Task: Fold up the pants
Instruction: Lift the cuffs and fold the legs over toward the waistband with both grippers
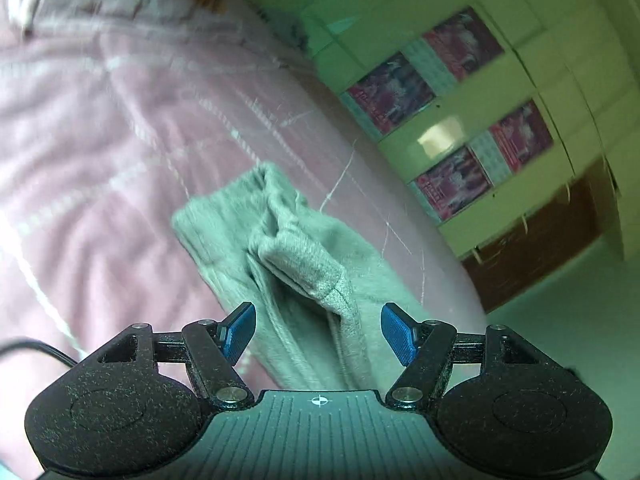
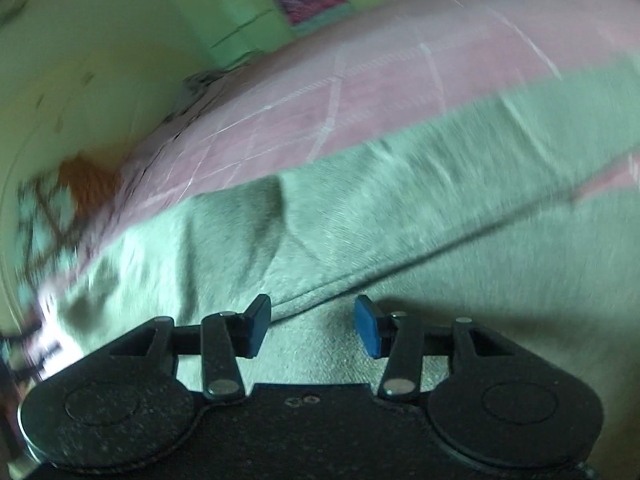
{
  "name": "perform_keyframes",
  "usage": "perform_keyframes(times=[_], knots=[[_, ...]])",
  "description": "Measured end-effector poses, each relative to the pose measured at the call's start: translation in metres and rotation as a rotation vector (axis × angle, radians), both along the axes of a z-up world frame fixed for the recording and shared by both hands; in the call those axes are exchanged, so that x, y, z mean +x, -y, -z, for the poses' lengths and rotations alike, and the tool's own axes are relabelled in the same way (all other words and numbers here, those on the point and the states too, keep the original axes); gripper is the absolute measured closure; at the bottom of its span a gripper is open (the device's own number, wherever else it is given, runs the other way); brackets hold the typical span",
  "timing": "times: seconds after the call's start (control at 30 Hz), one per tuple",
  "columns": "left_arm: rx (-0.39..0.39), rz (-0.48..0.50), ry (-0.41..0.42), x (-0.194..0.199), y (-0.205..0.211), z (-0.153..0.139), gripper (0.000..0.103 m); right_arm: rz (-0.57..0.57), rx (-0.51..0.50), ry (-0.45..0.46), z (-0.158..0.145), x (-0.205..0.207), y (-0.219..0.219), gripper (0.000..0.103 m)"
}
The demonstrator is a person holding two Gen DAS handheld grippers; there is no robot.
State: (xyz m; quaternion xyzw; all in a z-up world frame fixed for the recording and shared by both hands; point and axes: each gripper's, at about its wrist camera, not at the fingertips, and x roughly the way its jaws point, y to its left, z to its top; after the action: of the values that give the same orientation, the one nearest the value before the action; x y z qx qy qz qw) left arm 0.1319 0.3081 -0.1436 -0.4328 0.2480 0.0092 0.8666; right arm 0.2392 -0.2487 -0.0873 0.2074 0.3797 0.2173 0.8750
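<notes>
Grey pants [image 1: 288, 248] lie on a bed covered with a pink checked bedspread [image 1: 120, 140], and both wrist views are blurred. In the left wrist view the left gripper [image 1: 318, 330] hangs just above the near part of the cloth with its blue-padded fingers [image 1: 240, 330] standing well apart; the grey fabric shows in the gap between them, but neither pad presses on it, so nothing is gripped. Ahead of this gripper one part of the pants is folded back over the rest, its ribbed hem [image 1: 340, 292] raised in a ridge, and the garment runs away from the camera across the bedspread. Beyond the bed stands a pale green cabinet [image 1: 500, 120] with pink pictures on its doors. In the right wrist view the right gripper [image 2: 312, 330] sits low over the pants [image 2: 400, 208], which fill most of the picture; its fingers [image 2: 370, 332] are partly apart, with a folded edge of the fabric [image 2: 320, 292] lying just ahead of their tips and flat cloth below them, and they clamp nothing. The pink bedspread [image 2: 320, 92] shows beyond the grey cloth
</notes>
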Motion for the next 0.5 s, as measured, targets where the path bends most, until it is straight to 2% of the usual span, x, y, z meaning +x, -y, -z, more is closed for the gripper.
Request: perform_keyframes(times=[0.07, 0.2, 0.27, 0.3, 0.33, 0.37, 0.43, 0.5], knots=[[-0.038, 0.005, 0.001, 0.011, 0.000, 0.006, 0.035, 0.041, 0.097, -0.038, 0.009, -0.001, 0.008, 0.057], [-0.025, -0.023, -0.038, 0.037, -0.003, 0.015, 0.035, 0.103, 0.222, -0.083, 0.026, 0.010, 0.020, 0.062], [0.002, -0.033, -0.073, 0.052, -0.008, 0.016, 0.058, 0.122, 0.241, -0.094, 0.031, 0.018, 0.021, 0.069], [0.013, -0.029, -0.087, 0.060, -0.010, 0.017, 0.072, 0.127, 0.237, -0.098, 0.033, 0.022, 0.021, 0.079], [0.014, -0.025, -0.086, 0.066, -0.013, 0.016, 0.077, 0.132, 0.227, -0.103, 0.034, 0.025, 0.021, 0.087], [0.010, -0.018, -0.069, 0.068, -0.017, 0.011, 0.078, 0.143, 0.206, -0.109, 0.035, 0.028, 0.020, 0.098], [0.010, -0.008, -0.014, 0.070, -0.028, -0.006, 0.079, 0.130, 0.198, -0.090, 0.032, 0.028, 0.020, 0.099], [0.030, 0.007, 0.035, 0.067, -0.039, -0.025, 0.079, 0.105, 0.195, -0.009, 0.007, 0.010, 0.020, 0.099]])
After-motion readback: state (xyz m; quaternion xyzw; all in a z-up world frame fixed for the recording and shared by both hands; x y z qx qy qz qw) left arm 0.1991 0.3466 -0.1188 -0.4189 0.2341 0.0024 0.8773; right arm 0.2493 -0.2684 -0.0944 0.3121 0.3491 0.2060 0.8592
